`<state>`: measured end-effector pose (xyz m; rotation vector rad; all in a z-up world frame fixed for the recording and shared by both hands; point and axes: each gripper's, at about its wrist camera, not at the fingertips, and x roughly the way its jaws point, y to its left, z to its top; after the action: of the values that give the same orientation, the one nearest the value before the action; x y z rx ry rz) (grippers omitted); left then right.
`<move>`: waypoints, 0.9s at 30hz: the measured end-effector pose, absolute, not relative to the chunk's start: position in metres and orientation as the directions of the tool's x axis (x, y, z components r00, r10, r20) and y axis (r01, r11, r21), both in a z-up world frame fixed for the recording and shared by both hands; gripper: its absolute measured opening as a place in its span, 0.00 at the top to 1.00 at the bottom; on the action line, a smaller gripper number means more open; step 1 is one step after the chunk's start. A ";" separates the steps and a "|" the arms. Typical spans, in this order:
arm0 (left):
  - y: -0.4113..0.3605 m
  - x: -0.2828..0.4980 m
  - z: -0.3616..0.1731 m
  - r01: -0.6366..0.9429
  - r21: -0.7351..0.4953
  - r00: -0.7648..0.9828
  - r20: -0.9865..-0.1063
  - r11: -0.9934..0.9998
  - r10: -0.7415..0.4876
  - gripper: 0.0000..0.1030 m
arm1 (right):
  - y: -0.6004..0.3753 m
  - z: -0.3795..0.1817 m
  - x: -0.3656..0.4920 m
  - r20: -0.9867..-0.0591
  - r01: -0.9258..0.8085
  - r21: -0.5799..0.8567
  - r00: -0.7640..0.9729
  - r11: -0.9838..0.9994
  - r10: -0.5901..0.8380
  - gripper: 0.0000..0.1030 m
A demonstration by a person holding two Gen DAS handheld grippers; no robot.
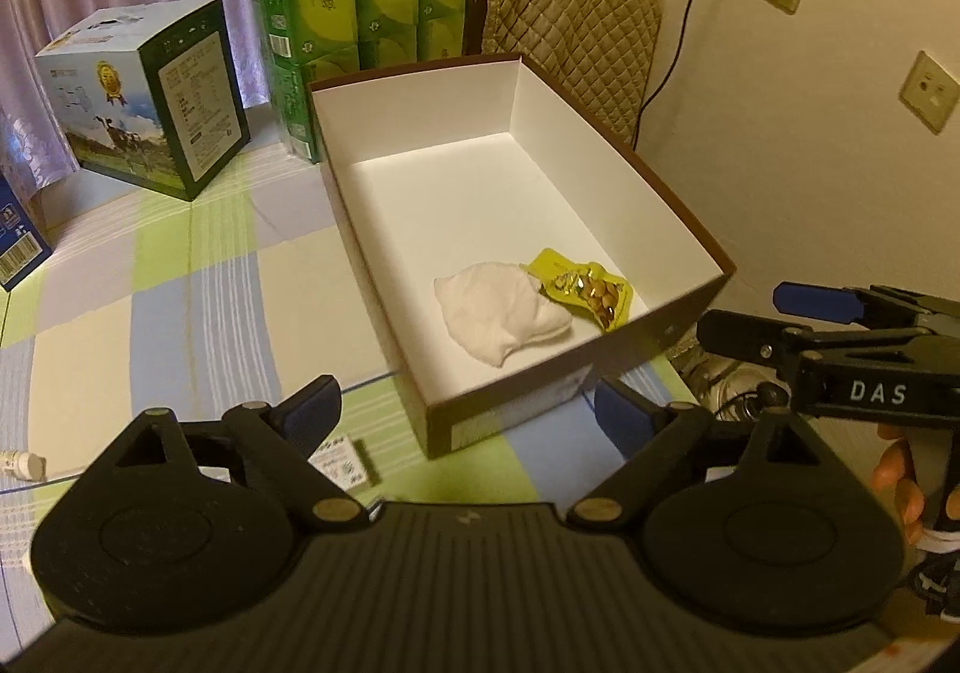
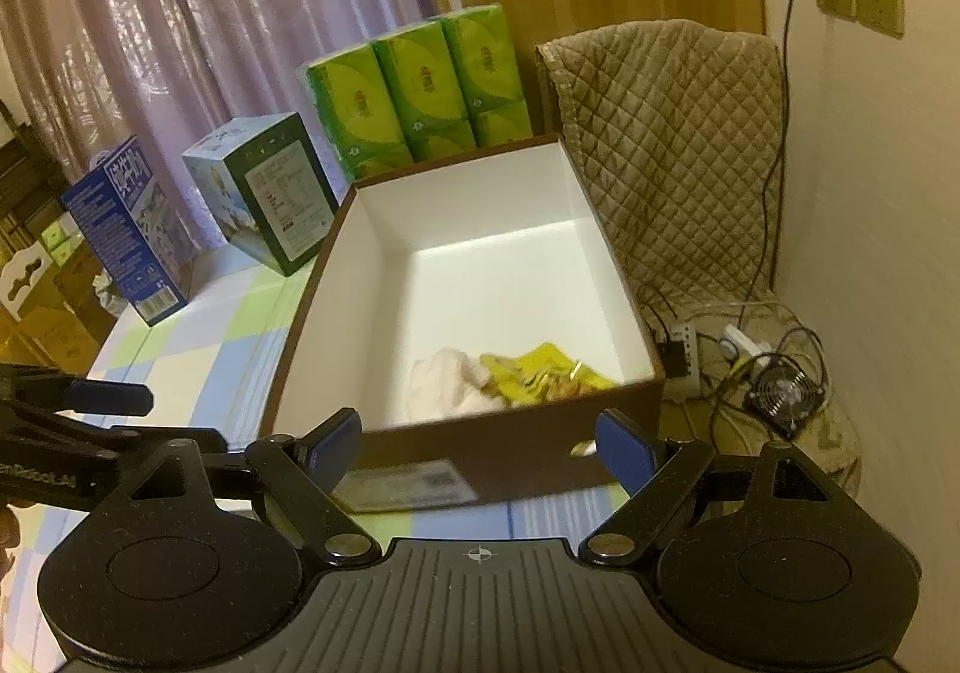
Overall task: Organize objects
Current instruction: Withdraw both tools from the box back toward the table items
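Both tongs are spread and carry nothing: the left gripper (image 1: 468, 409) hangs over the table (image 1: 180, 301) just short of the box (image 1: 678, 313), and the right gripper (image 2: 480, 445) hovers before the box's near wall. The box already holds a white cloth (image 1: 501, 310) touching a yellow snack pouch (image 1: 585, 292), both in the near right corner

Judging by what lies loose, the step in hand is fetching the next item. A small printed packet (image 1: 345, 460) sits on the table close under the left gripper, and a white bottle (image 1: 21, 464) lies at the far left edge. For the packet, come down with the jaws astride its short sides, close gently since it looks flat and light, lift clear of the box rim, then release over the bare far floor rather than onto the cloth

Readable writing is scarce: "DAS" in white on the right gripper's arm as the left camera sees it, and a partial "enRobot.AI" on the left gripper in the right view. The green tissue packs (image 1: 360, 7), milk carton (image 1: 150, 97) and blue carton (image 2: 126, 235) carry print too small to read
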<state>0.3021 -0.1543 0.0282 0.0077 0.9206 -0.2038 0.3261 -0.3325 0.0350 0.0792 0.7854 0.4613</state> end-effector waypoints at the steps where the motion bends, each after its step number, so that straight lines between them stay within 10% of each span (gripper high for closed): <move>1: -0.150 0.297 0.029 0.181 -0.082 0.584 -0.793 0.980 -0.174 0.13 | -0.330 0.036 0.320 -0.664 -0.365 0.239 0.614 0.900 0.425 0.20; 27: -0.001 0.199 0.023 0.093 -0.145 0.584 -0.793 0.985 -0.172 0.13 | -0.233 0.008 0.218 -0.746 -0.337 0.239 0.537 0.911 0.394 0.20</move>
<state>0.1987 -0.0005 0.0234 -0.0907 0.9344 -0.1550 0.2183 -0.2327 0.0080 0.0689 0.9052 0.4353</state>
